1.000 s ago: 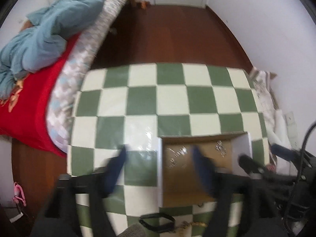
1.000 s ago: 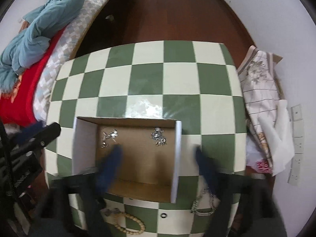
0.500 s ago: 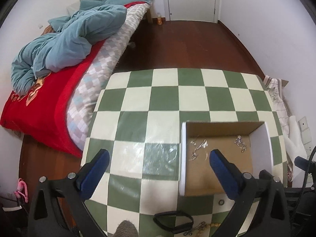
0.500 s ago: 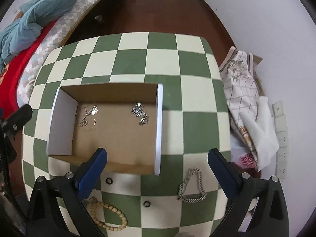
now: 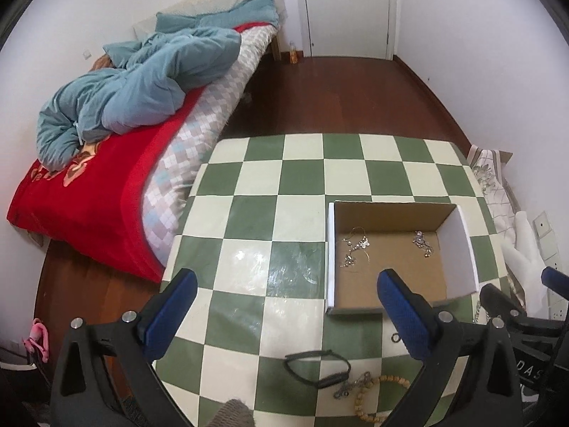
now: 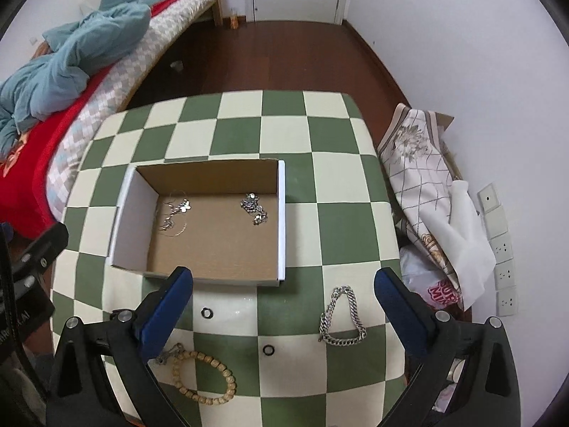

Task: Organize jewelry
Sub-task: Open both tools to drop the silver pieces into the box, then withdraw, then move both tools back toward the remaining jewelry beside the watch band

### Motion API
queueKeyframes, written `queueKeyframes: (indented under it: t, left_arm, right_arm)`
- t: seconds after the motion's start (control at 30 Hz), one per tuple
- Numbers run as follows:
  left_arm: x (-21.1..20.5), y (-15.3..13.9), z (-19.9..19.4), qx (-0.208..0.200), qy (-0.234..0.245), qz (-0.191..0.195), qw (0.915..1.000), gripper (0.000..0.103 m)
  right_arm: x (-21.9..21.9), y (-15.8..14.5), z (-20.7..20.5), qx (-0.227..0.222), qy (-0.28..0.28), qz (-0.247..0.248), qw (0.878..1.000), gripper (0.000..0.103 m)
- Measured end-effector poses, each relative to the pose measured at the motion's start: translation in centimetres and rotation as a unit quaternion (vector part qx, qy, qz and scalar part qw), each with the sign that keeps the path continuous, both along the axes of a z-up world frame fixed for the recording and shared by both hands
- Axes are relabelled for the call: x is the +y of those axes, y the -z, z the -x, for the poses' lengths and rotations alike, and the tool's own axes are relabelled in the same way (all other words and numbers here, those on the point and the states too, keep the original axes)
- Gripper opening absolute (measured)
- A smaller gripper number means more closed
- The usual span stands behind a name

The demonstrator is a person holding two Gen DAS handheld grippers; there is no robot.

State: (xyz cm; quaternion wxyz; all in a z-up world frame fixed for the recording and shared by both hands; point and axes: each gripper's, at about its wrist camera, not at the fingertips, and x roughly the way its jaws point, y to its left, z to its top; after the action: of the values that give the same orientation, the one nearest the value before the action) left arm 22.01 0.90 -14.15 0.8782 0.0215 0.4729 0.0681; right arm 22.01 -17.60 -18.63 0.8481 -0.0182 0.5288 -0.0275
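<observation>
An open cardboard box with white sides sits on the green-and-cream checked table; it also shows in the left wrist view. Inside lie a thin silver necklace and a silver cluster piece. In front of the box lie a silver chain bracelet, a wooden bead bracelet, two small black rings and a black band. My left gripper and my right gripper are both open and empty, held above the table's near side.
A bed with a red cover and a blue duvet stands left of the table. Patterned cloth and a white bag lie against the wall on the right. Dark wood floor runs to a white door.
Both grippers have risen and pulled back from the box, so more of the room and table shows. The jaws stay open. The jewelry has not moved.
</observation>
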Motion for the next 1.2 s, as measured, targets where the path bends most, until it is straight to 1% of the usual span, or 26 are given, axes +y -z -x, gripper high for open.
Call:
queueKeyframes:
  t: [0.17,0.33,0.43,0.5,0.57,0.6,0.63,0.67,0.7,0.73,0.77,0.8,0.87,0.9,0.93,0.97,1.03,1.07,1.1,1.17,1.2]
  left_arm:
    - [0.5,-1.3,2.3,-0.011,-0.003,0.006,0.9999,0.103]
    - [1.3,-2.1,5.0,-0.015,-0.009,0.010,0.9998,0.103]
    - [1.5,-1.2,6.4,0.004,-0.012,0.014,0.9998,0.103]
    - [1.3,0.3,7.2,0.023,-0.010,0.019,0.9995,0.103]
    - [0.8,2.6,7.9,0.052,-0.009,0.026,0.9983,0.103]
    - [0.5,3.6,8.1,0.062,-0.006,0.031,0.9975,0.103]
    - [0.1,4.6,8.3,0.073,-0.003,0.033,0.9968,0.103]
    - [-0.4,5.9,8.2,0.091,0.000,0.034,0.9953,0.103]
    - [-0.9,7.0,8.2,0.104,0.005,0.040,0.9938,0.102]
    - [-1.2,7.8,8.2,0.111,0.006,0.042,0.9929,0.099]
    - [-1.6,8.8,8.1,0.124,0.007,0.044,0.9913,0.096]
    - [-2.1,9.9,7.9,0.137,0.012,0.055,0.9889,0.094]
    - [-2.7,11.1,7.7,0.151,0.015,0.061,0.9866,0.082]
    - [-3.2,11.9,7.4,0.161,0.019,0.068,0.9844,0.081]
    - [-3.4,12.3,7.3,0.164,0.020,0.073,0.9835,0.081]
    - [-3.6,12.7,7.2,0.167,0.020,0.075,0.9828,0.077]
    - [-3.8,13.1,7.0,0.170,0.022,0.083,0.9817,0.072]
    - [-3.8,13.2,6.9,0.169,0.021,0.087,0.9815,0.070]
    - [-3.8,13.2,6.8,0.168,0.020,0.090,0.9814,0.067]
    - [-3.5,13.4,6.7,0.169,0.015,0.112,0.9791,0.055]
    - [-3.3,13.6,6.6,0.170,0.013,0.125,0.9774,0.052]
  right_arm:
    - [0.1,-1.9,2.5,-0.024,-0.004,-0.011,1.000,0.103]
    - [-0.9,-3.9,5.5,-0.044,0.004,-0.044,0.998,0.103]
    - [-2.7,-4.0,7.0,-0.042,0.022,-0.060,0.997,0.103]
    - [-4.0,-3.5,7.7,-0.036,0.035,-0.065,0.997,0.103]
    - [-5.5,-2.4,8.5,-0.023,0.050,-0.068,0.996,0.102]
    - [-6.1,-1.7,8.6,-0.016,0.056,-0.070,0.996,0.099]
    - [-6.9,-1.0,8.8,-0.009,0.064,-0.072,0.995,0.090]
    - [-7.8,0.1,9.0,0.003,0.073,-0.078,0.994,0.083]
    - [-8.5,1.1,9.0,0.014,0.081,-0.081,0.993,0.069]
    - [-9.1,1.9,9.1,0.021,0.085,-0.083,0.993,0.060]
    - [-9.7,2.8,9.1,0.028,0.089,-0.086,0.992,0.058]
    - [-10.3,3.8,9.1,0.036,0.094,-0.086,0.991,0.058]
    - [-11.2,5.0,9.1,0.046,0.103,-0.088,0.990,0.058]
    - [-11.7,5.7,9.2,0.051,0.108,-0.091,0.989,0.058]
    - [-11.8,6.0,9.2,0.053,0.109,-0.091,0.988,0.058]
    - [-12.1,6.4,9.2,0.055,0.112,-0.092,0.988,0.058]
    - [-12.4,6.7,9.2,0.055,0.114,-0.096,0.987,0.056]
    - [-12.5,6.9,9.3,0.053,0.113,-0.098,0.987,0.053]
    - [-12.6,7.0,9.3,0.051,0.112,-0.097,0.988,0.048]
    - [-12.6,7.2,9.2,0.051,0.111,-0.098,0.988,0.045]
    - [-12.6,7.2,9.1,0.051,0.111,-0.100,0.987,0.045]
